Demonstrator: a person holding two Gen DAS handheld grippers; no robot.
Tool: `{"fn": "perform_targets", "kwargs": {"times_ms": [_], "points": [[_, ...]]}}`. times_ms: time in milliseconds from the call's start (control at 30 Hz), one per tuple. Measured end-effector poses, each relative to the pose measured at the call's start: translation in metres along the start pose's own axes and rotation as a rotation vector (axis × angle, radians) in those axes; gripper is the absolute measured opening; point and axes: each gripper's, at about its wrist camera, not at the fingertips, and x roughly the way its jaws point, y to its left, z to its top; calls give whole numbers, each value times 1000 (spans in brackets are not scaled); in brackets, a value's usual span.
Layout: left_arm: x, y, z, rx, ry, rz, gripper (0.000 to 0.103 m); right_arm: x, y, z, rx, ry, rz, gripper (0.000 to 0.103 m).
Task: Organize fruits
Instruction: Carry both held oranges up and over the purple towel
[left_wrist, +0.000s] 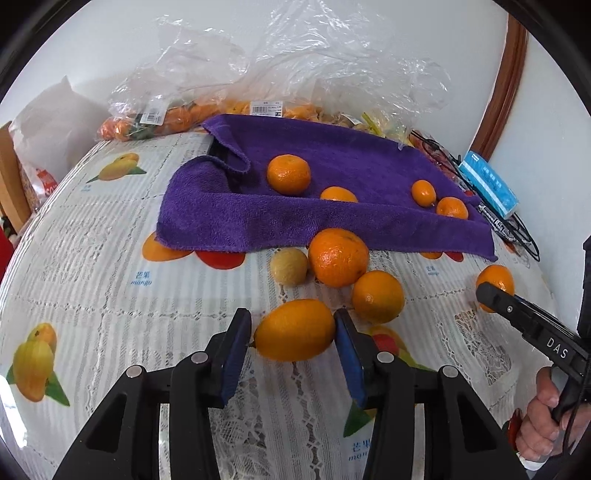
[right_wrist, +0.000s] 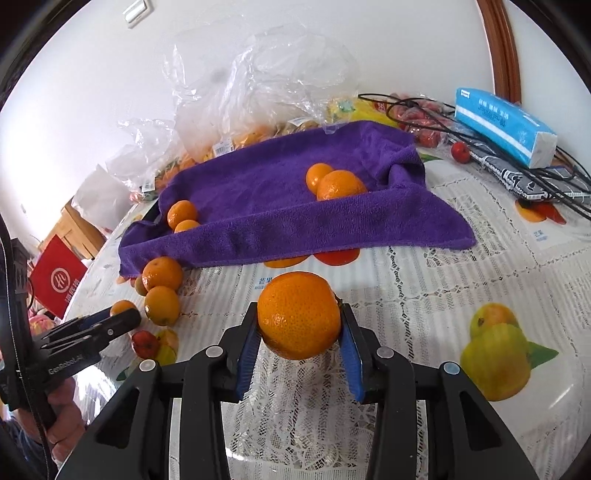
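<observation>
My left gripper (left_wrist: 293, 332) is shut on an oval orange fruit (left_wrist: 294, 329) just above the fruit-print tablecloth (left_wrist: 110, 295); both blue pads touch its ends. My right gripper (right_wrist: 299, 326) is shut on a round mandarin (right_wrist: 299, 314), held over the cloth in front of the purple towel (right_wrist: 277, 221). Several mandarins lie on the towel (left_wrist: 332, 221), the biggest at its middle (left_wrist: 288, 174). Loose beside my left gripper sit a large mandarin (left_wrist: 338, 257), a smaller orange one (left_wrist: 377, 296) and a pale yellow fruit (left_wrist: 289, 266).
Clear plastic bags of fruit (left_wrist: 184, 118) are heaped along the wall behind the towel. A blue tissue pack (right_wrist: 506, 125) and black cables (right_wrist: 535, 184) lie at the right. Small red fruits (right_wrist: 146, 343) (right_wrist: 460, 152) rest on the cloth. A red bag (right_wrist: 55, 280) stands beyond the left edge.
</observation>
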Motion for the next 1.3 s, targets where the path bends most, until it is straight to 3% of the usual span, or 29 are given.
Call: {"fn": "perform_targets", "kwargs": {"times_ms": [200, 367, 467, 600, 900, 1300], "points": [[-19, 1, -2, -21, -26, -15, 29, -15, 5, 2, -12, -23, -21, 40], [-12, 0, -5, -2, -16, -13, 32, -26, 13, 5, -45, -38, -41, 40], [-1, -1, -9, -2, 32, -30, 32, -26, 17, 2, -65, -39, -58, 40], [-3, -8, -14, 30, 6, 2, 31, -26, 16, -2, -48, -25, -51, 40], [-19, -5, -11, 0, -31, -50, 30, -35, 17, -2, -66, -46, -80, 40], [-47, -12, 26, 7, -125, -18, 30, -48, 28, 27, -104, -111, -83, 40]]}}
